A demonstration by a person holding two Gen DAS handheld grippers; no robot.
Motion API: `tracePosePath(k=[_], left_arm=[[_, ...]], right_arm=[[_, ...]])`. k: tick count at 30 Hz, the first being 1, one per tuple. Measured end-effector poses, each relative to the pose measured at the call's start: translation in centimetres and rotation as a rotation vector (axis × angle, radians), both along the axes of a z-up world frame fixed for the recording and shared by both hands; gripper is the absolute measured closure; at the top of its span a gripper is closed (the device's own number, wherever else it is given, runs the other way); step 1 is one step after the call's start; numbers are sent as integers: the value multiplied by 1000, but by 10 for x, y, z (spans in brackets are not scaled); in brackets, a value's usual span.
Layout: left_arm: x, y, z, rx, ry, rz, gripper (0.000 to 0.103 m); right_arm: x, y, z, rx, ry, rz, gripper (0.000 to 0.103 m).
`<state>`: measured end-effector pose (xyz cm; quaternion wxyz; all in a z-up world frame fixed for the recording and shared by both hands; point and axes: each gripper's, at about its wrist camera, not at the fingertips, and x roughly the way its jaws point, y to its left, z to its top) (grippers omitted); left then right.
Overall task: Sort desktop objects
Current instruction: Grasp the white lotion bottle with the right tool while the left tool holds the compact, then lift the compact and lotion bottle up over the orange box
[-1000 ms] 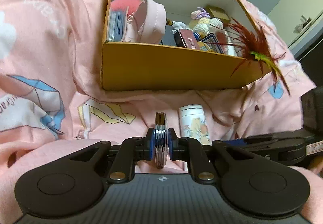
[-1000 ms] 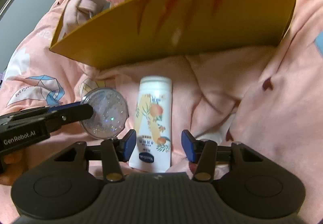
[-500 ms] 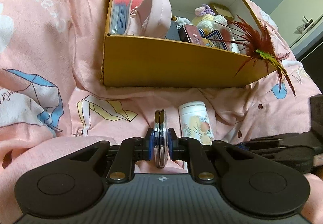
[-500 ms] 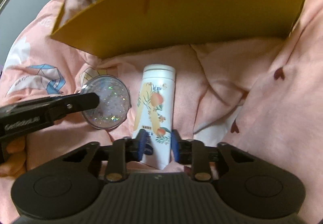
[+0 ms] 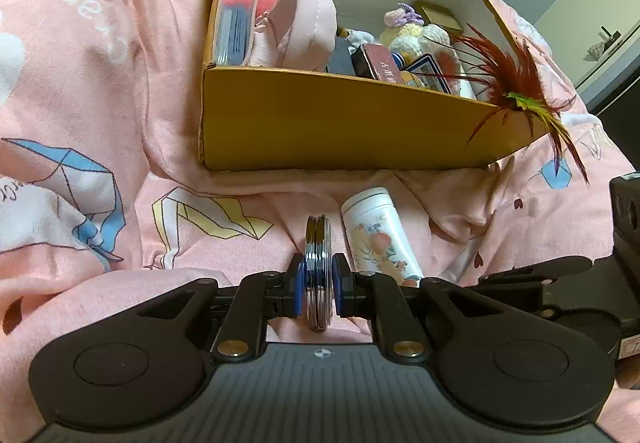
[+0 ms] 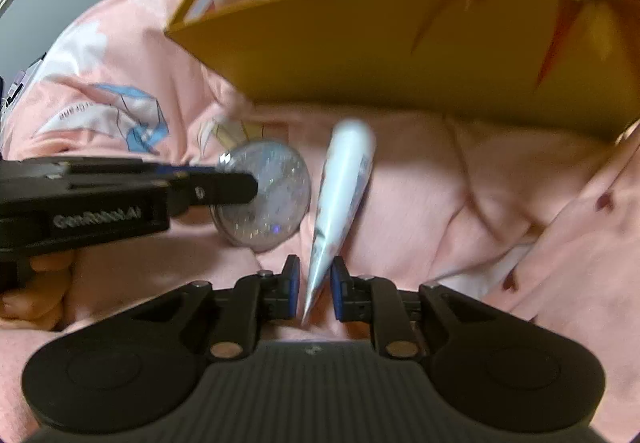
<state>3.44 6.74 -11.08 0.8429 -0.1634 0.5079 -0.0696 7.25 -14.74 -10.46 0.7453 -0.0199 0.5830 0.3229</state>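
A round glittery compact (image 5: 318,263) stands on edge between the pads of my left gripper (image 5: 318,268), which is shut on it just above the pink blanket. From the right wrist view the compact (image 6: 276,199) shows its flat face, with the left gripper (image 6: 234,187) reaching in from the left. A white lotion tube with a peach print (image 5: 378,239) lies right of the compact. My right gripper (image 6: 314,277) is closing on the tube's (image 6: 344,179) flat tail end; the tube is turned edge-on and points up toward the box.
A yellow cardboard box (image 5: 340,123) sits on the blanket (image 5: 100,83) just beyond both grippers, holding a pink pouch, crocheted toys, small cartons and a red feather toy (image 5: 516,87) hanging over its right corner. A person's fingers (image 6: 36,295) hold the left gripper.
The right gripper's jaws went from wide apart around the flat-lying tube to narrow on its tail, and the tube turned onto its edge. The left gripper kept the compact still.
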Motion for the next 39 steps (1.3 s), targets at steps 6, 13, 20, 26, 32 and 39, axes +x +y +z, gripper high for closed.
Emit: tracePosePath(k=[6, 13, 20, 26, 32, 39], left_arm=[[0, 0, 0, 0, 3, 1, 88], [1, 0, 0, 1, 5, 5, 88], [1, -1, 0, 1, 6, 7, 88], [4, -4, -3, 17, 18, 8, 86], [1, -4, 1, 12, 2, 13, 87], [-2, -5, 18, 21, -38, 14, 88]], right_arm=[[6, -13, 2, -31, -31, -13, 93], [11, -38, 40, -56, -281, -82, 97], [46, -54, 57, 6, -336, -182, 98], [62, -37, 47, 3, -352, -228, 98], [64, -46, 49, 15, -360, -223, 98], [53, -53, 78, 45, -420, -209, 99]])
